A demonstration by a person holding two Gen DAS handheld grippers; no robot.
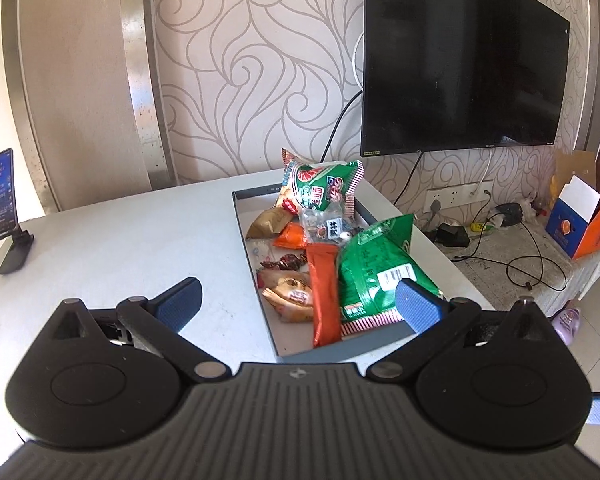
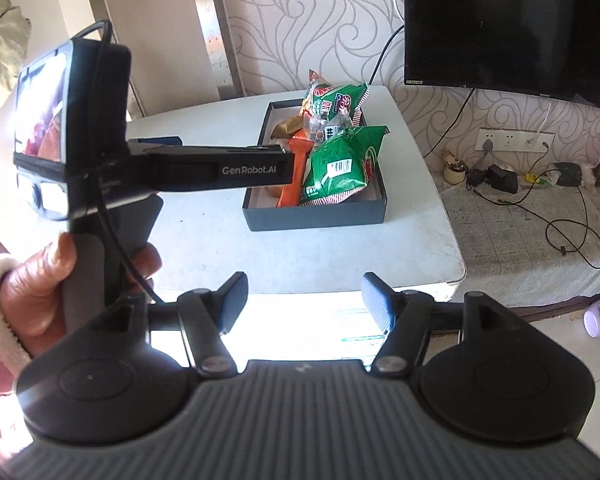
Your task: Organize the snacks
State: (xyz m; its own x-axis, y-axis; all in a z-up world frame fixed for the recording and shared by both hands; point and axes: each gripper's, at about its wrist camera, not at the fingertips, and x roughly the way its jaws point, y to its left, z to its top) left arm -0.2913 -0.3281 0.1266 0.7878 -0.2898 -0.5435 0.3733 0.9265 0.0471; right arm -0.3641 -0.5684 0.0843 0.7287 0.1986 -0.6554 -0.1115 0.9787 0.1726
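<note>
The white tabletop (image 1: 112, 240) carried a dark box (image 2: 316, 216) set toward its far right side, and pretty much every snack already sat inside it. Biggest was the green bag (image 1: 376, 272) at the near end, another green-and-red bag (image 1: 320, 188) leaned at the far end, then the long orange stick pack (image 1: 324, 292) and some small wrapped candies (image 1: 284, 262) beside it. Left claw (image 1: 296, 300) hovered just short of the box, wide and empty. Right claw (image 2: 304, 304) hung well back, also wide, nothing between its pads. Looked to me like the wrap-up stage; the next move probably called for tidying the pile or backing away.
</note>
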